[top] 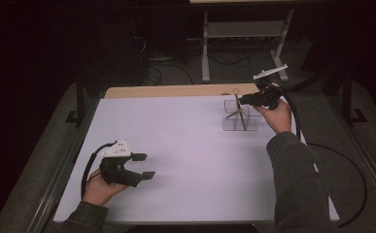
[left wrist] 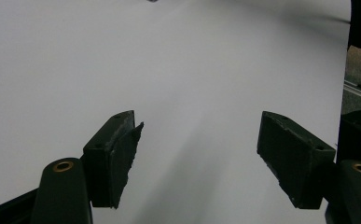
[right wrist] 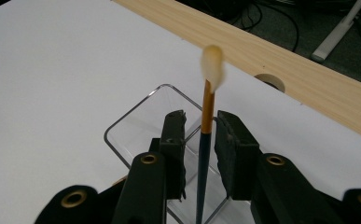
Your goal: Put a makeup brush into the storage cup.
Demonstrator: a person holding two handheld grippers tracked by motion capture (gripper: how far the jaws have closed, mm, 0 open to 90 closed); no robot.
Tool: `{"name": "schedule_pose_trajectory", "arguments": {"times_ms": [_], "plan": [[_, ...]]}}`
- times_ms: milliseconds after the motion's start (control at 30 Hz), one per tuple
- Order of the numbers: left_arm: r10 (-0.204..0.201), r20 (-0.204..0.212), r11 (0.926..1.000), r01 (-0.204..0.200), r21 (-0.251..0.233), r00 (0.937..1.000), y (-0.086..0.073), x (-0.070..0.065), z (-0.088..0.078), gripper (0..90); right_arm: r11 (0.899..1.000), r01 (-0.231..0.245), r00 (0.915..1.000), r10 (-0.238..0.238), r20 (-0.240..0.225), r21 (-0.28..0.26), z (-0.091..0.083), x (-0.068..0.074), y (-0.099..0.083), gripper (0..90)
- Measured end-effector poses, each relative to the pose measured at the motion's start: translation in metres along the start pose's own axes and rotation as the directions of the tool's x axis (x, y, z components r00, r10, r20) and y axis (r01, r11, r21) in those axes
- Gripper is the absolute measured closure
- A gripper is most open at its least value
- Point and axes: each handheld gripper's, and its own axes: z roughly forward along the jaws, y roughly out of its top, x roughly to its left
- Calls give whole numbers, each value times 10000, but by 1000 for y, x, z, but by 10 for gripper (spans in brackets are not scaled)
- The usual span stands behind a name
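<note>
Now, with our right hand-held gripper (right wrist: pixel 200 140) slack around the brush (right wrist: pixel 206 121), we risk it tipping against the clear organizer (right wrist: pixel 136 119) wall, while our left hand-held gripper (left wrist: pixel 197 158) gapes empty.

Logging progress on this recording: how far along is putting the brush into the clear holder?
Done: the brush stands bristles-up inside the clear holder. In hand: the right gripper has its jaws either side of the handle, gaps visible, apparently letting go. Left: drawing that gripper away. The left gripper waits open over the white table.
</note>
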Motion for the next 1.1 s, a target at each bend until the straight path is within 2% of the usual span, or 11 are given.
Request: {"name": "schedule_pose_trajectory", "arguments": {"times_ms": [533,1100], "plan": [[-43,-99,9999,42,-116,9999,0,2,-3,277,9995,-14,10000,13,-23,-301,-13,2,2,662],[-95,-245,9998,90,-196,9997,0,3,-6,255,9977,-120,9998,109,-163,-665,-33,2,0,557]]}}
